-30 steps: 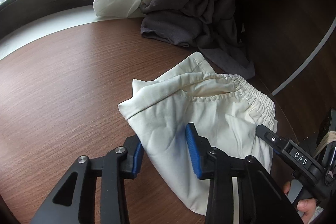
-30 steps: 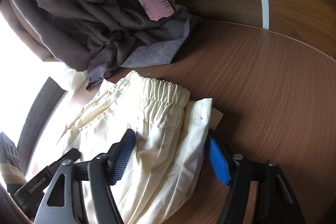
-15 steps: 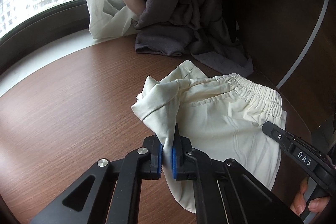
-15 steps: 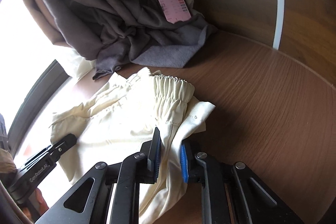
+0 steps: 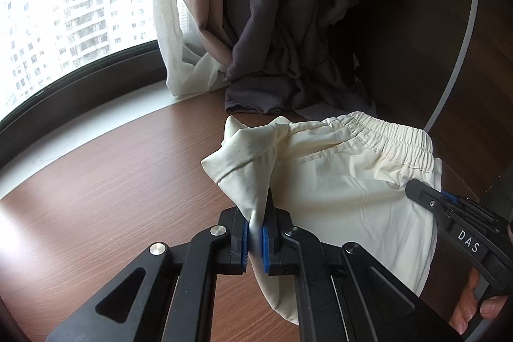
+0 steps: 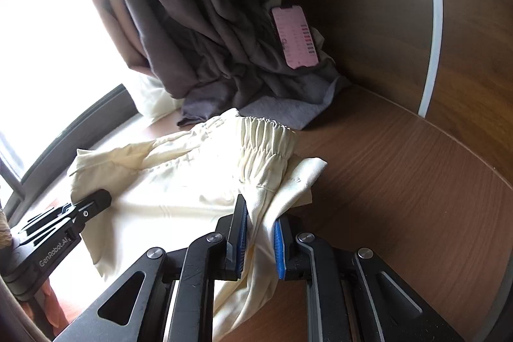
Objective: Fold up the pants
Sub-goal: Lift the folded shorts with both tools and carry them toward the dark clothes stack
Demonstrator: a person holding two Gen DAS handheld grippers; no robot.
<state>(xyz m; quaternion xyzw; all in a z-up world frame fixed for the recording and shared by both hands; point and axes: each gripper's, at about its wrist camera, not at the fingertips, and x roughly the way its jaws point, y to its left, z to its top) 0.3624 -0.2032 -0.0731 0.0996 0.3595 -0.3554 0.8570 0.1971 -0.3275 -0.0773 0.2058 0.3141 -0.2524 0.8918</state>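
Observation:
Cream pants (image 5: 346, 181) with an elastic waistband lie partly folded on the brown wooden table (image 5: 112, 201). My left gripper (image 5: 255, 241) is shut on the hem-side edge of the pants and lifts it off the table. My right gripper (image 6: 259, 241) is shut on the pants (image 6: 192, 175) at the waistband side, with bunched cloth between its blue pads. Each gripper shows in the other's view: the right one at the pants' right edge (image 5: 449, 213), the left one at their left edge (image 6: 73, 213).
A pile of dark grey cloth (image 5: 288, 60) and curtains (image 5: 179, 21) sit at the table's back by the window. A pink-screened phone (image 6: 296, 36) leans on that pile. A dark wooden wall (image 6: 368, 5) with a white strip stands at the back right.
Both grippers closed on the pants' edges from open a second ago. Both have since lifted the cloth, and the cameras have tilted up toward the curtains.

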